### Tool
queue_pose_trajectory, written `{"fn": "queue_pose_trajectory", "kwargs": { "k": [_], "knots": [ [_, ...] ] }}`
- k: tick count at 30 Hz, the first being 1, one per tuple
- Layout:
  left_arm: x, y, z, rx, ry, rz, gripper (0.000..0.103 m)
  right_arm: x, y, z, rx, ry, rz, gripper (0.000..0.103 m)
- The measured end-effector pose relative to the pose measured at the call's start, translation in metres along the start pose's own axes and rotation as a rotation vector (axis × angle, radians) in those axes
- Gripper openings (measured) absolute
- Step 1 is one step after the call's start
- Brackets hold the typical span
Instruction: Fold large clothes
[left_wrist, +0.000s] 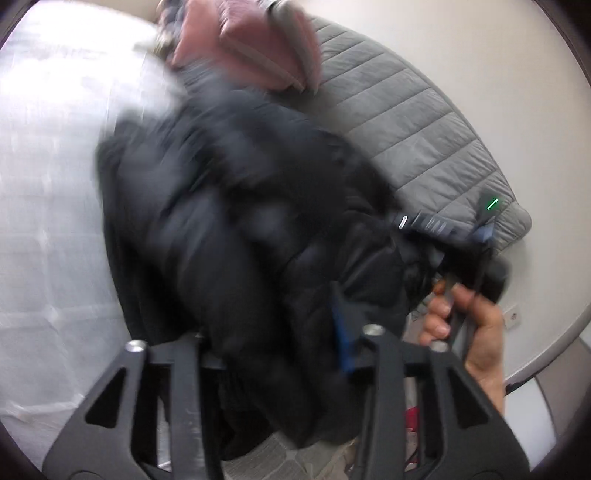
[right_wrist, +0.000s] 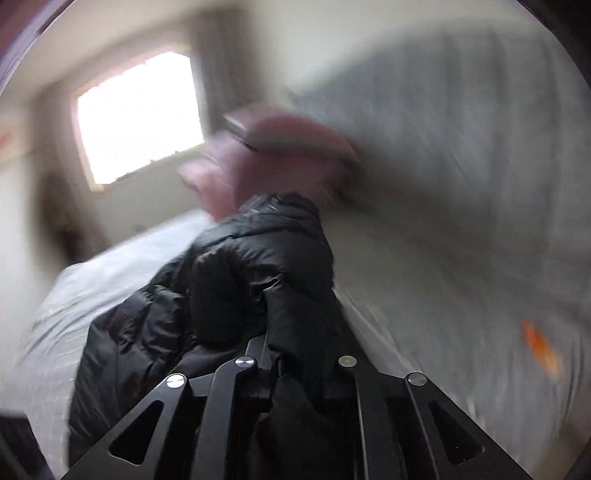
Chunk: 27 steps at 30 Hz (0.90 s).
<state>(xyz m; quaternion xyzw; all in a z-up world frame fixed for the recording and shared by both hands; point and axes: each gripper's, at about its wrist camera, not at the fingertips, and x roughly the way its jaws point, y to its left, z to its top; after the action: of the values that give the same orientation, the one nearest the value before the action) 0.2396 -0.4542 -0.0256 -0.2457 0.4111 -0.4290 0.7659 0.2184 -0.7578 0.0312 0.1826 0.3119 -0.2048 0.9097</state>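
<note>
A black puffer jacket hangs bunched above the white bed, blurred by motion. My left gripper is shut on the jacket's fabric, which fills the gap between its fingers. The right gripper shows at the right of the left wrist view, held by a bare hand, with jacket fabric in it. In the right wrist view the jacket runs forward from my right gripper, which is shut on it; the fingertips are buried in fabric.
The white bed sheet lies to the left. A grey quilted headboard stands against the wall. A pink garment lies near the headboard, also in the right wrist view. A bright window is far left.
</note>
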Motion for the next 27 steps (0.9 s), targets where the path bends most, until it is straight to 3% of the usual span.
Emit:
{"fn": "queue_pose_trajectory", "kwargs": {
  "k": [2,3,5,9,10,14,16,18,21,25,27],
  "knots": [
    [-0.009,0.006,-0.005,0.019,-0.014,-0.042,0.052,0.031,-0.046,-0.03,0.079,0.119,-0.095,0.029],
    [-0.019,0.004,-0.005,0.059,-0.023,-0.029,0.055,0.032,-0.067,-0.043,0.145,0.114,-0.071,0.033],
    [-0.032,0.001,-0.001,0.106,-0.042,0.011,0.061,0.017,-0.092,-0.059,0.272,0.045,0.01,0.035],
    [-0.073,-0.001,-0.008,0.15,-0.06,0.039,0.061,-0.031,-0.096,-0.069,0.356,-0.07,0.038,0.035],
    [-0.082,-0.002,-0.012,0.157,-0.06,0.055,0.061,-0.04,-0.092,-0.067,0.372,-0.095,0.042,0.035],
    [-0.116,-0.008,-0.035,0.197,-0.06,0.137,0.062,-0.095,-0.068,-0.082,0.375,-0.155,0.098,0.058],
    [-0.135,-0.017,-0.043,0.23,-0.063,0.17,0.067,-0.118,-0.047,-0.099,0.306,-0.155,0.104,0.064],
    [-0.155,-0.026,-0.055,0.282,-0.064,0.221,0.078,-0.139,-0.022,-0.124,0.258,-0.139,0.088,0.072],
    [-0.18,-0.042,-0.069,0.357,-0.048,0.269,0.081,-0.168,0.013,-0.163,0.211,-0.124,0.042,0.077],
    [-0.206,-0.054,-0.076,0.367,-0.035,0.314,0.086,-0.194,0.059,-0.199,0.163,-0.097,0.002,0.081],
    [-0.217,-0.062,-0.08,0.427,-0.059,0.347,0.096,-0.205,0.075,-0.211,0.139,-0.092,-0.017,0.083]
  ]
}}
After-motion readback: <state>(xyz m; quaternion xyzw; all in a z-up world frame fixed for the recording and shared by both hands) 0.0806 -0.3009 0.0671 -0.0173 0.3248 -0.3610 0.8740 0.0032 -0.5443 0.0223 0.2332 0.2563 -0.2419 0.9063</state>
